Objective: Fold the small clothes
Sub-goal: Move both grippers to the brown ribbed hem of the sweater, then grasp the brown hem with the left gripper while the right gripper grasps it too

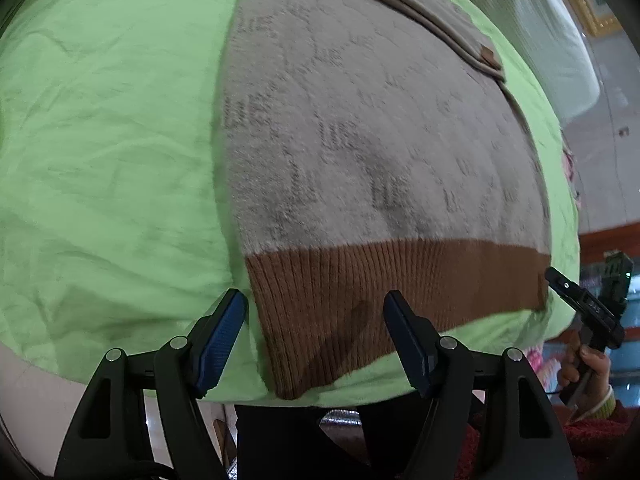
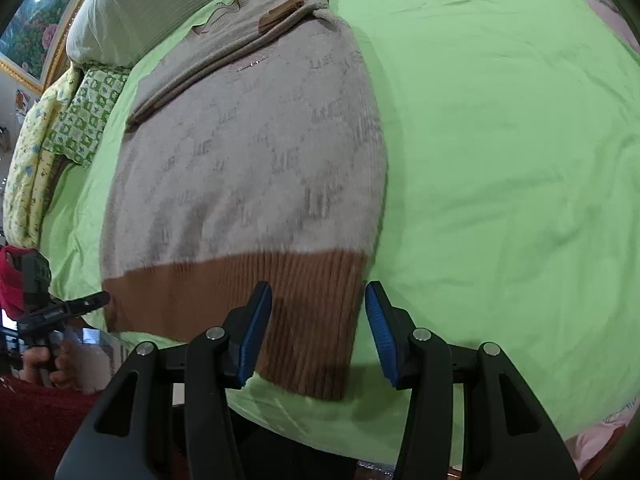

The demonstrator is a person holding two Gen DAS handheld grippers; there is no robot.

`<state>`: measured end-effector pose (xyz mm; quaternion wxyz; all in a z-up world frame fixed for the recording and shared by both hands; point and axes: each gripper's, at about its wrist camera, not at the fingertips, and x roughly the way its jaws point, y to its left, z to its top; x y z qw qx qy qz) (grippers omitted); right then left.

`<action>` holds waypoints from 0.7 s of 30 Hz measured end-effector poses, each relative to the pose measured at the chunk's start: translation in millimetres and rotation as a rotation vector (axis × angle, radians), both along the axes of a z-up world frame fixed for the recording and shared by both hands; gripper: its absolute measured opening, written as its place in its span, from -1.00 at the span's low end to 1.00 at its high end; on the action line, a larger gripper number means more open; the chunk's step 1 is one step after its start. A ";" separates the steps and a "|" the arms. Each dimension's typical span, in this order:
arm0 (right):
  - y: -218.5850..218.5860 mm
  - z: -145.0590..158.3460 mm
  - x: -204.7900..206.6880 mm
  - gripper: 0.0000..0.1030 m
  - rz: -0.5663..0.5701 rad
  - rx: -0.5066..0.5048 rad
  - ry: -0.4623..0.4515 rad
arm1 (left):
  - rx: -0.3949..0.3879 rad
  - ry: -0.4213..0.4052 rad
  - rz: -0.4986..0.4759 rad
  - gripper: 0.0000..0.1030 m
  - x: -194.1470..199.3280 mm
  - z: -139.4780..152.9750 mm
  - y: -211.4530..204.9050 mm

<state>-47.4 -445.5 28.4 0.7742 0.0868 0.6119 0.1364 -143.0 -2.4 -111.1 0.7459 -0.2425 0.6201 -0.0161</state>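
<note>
A beige patterned knit sweater (image 1: 360, 128) with a brown ribbed hem (image 1: 360, 292) lies flat on a green sheet (image 1: 100, 140), sleeves folded across its upper part. My left gripper (image 1: 314, 316) is open, its jaws straddling the hem's left corner just above it. In the right wrist view the same sweater (image 2: 248, 160) shows with its brown hem (image 2: 240, 288) nearest. My right gripper (image 2: 318, 308) is open over the hem's right corner. Each gripper shows at the edge of the other's view, the right one (image 1: 580, 304) and the left one (image 2: 64, 308).
The green sheet (image 2: 500, 160) covers a bed. A white pillow (image 2: 132, 4) and a yellow and green patterned quilt (image 2: 52, 128) lie at the bed's head. The bed's near edge runs just under both grippers. A framed picture (image 2: 36, 20) hangs behind.
</note>
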 end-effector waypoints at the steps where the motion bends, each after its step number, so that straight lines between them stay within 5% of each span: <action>1: -1.3 -1.0 -1.2 -0.03 -0.015 0.014 0.003 | -0.005 -0.002 -0.007 0.36 1.8 -0.4 -1.7; 11: 7.0 -7.3 -2.8 -0.06 -0.054 0.054 0.024 | -0.011 -0.044 -0.086 0.04 2.4 -8.3 -11.1; 15: 10.7 -11.8 -5.1 -0.74 -0.085 0.067 0.032 | 0.004 -0.049 -0.093 -0.58 3.0 -11.2 -7.7; 21: 14.1 4.1 -0.2 -0.81 -0.074 0.195 -0.037 | -0.064 -0.094 -0.081 -0.83 8.2 0.5 3.8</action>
